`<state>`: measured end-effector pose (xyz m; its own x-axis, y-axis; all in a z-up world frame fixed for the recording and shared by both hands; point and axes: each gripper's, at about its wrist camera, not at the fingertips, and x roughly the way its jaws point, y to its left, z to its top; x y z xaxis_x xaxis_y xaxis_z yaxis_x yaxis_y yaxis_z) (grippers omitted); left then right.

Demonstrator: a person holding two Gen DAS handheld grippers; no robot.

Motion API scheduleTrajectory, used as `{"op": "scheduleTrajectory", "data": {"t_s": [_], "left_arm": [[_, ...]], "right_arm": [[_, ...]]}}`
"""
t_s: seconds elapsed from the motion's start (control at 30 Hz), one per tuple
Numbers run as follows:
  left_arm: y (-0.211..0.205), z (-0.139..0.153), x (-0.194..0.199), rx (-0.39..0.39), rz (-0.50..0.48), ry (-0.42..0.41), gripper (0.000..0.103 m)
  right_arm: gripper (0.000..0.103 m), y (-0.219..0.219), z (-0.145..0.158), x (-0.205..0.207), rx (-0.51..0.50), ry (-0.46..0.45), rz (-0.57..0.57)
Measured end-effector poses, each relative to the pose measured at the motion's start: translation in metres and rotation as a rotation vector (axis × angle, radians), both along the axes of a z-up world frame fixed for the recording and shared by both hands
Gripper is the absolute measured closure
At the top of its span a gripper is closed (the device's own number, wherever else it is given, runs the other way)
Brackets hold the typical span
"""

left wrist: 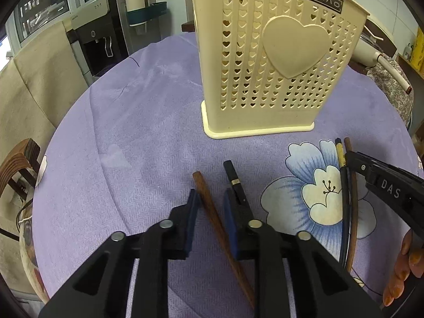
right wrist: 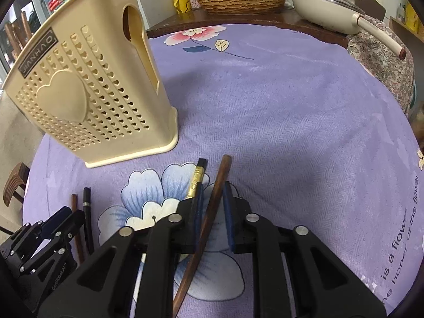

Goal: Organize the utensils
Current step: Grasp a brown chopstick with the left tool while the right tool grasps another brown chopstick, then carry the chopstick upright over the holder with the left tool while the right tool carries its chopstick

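Item under task: four chopsticks lying flat in two pairs on the purple floral tablecloth (left wrist: pixel 145 119), near side. The cream perforated chopstick holder (left wrist: pixel 278 61) stands upright farther back, well apart from both pairs.

Left gripper (left wrist: pixel 212 206): jaws parted, straddling the left brown chopstick (left wrist: pixel 204 188), which crosses the gap on a slant. Cloth shows on both sides of it, so no grasp is established. The black banded chopstick (left wrist: pixel 232 176) lies just right of it, partly hidden behind the right finger.

Right gripper (right wrist: pixel 213 206): clenched to a narrow gap on the right brown chopstick (right wrist: pixel 221 175), which runs slantwise between the pads. The black-and-gold chopstick (right wrist: pixel 197 177) lies just outside the left pad, ungrasped.

Handling assessment: the sticks look light, stiff and slender, and the lacquered black ones are likely slippery. A slanted stick may pivot when lifted. Recommend gripping square across the thick upper third. The cloth is soft, so the pads can press down around a stick.
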<state>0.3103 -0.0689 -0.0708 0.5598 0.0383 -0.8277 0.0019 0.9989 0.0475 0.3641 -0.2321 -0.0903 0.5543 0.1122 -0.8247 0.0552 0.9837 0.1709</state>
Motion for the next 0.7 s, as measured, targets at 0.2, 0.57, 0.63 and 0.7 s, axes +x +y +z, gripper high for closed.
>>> {"op": "scheduleTrajectory", "data": {"t_s": [0.2,0.57,0.63,0.7], "left_arm": [[0.005,0.002,0.005,-0.053,0.007,0.010,0.092],[0.032,0.026,-0.002,-0.210,0.016,-0.036,0.094],[0.036,0.038,-0.007,-0.235,0.004,-0.061,0.094],[0.037,0.051,-0.015,-0.253,-0.011,-0.087,0.094]], "right_arm": [[0.093,-0.007,0.000,0.004,0.044,0.011,-0.014],[0.095,-0.029,0.015,-0.010,0.246,-0.054,-0.005],[0.095,-0.032,0.025,-0.017,0.263,-0.084,0.012],[0.095,-0.034,0.038,-0.026,0.275,-0.115,0.031]]}}
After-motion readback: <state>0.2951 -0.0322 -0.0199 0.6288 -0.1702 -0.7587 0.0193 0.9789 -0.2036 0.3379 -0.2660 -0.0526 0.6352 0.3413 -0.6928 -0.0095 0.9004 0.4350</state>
